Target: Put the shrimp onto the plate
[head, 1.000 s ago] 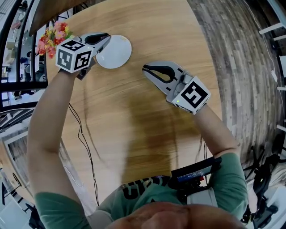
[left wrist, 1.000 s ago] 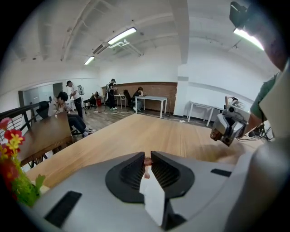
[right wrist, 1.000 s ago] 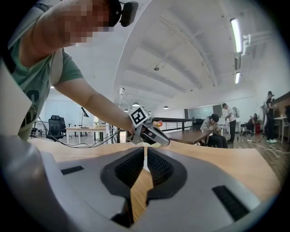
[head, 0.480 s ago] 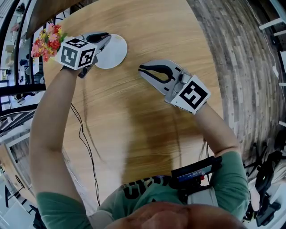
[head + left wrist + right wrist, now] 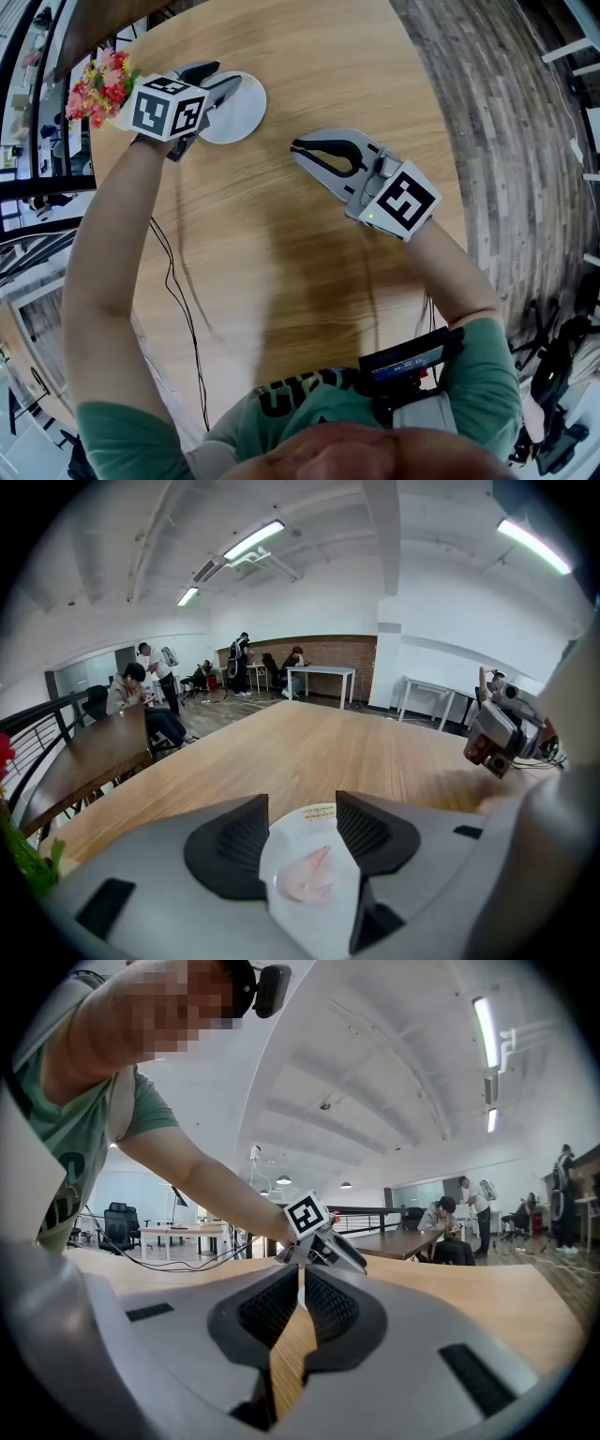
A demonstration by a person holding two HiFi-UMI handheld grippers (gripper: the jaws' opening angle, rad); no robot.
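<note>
Now our left tongs [image 5: 225, 82] have just been opening and stand apart over the plate [image 5: 319, 814], with the shrimp [image 5: 307, 874] lying on it between them. Our right tongs [image 5: 305, 152] hang closed and empty above the bench [image 5: 309, 262]. If we pull back crooked, a jaw might drag the shrimp off.

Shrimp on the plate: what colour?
Pale, translucent pink; the shrimp lies on the white plate. It shows best in the left gripper view.
</note>
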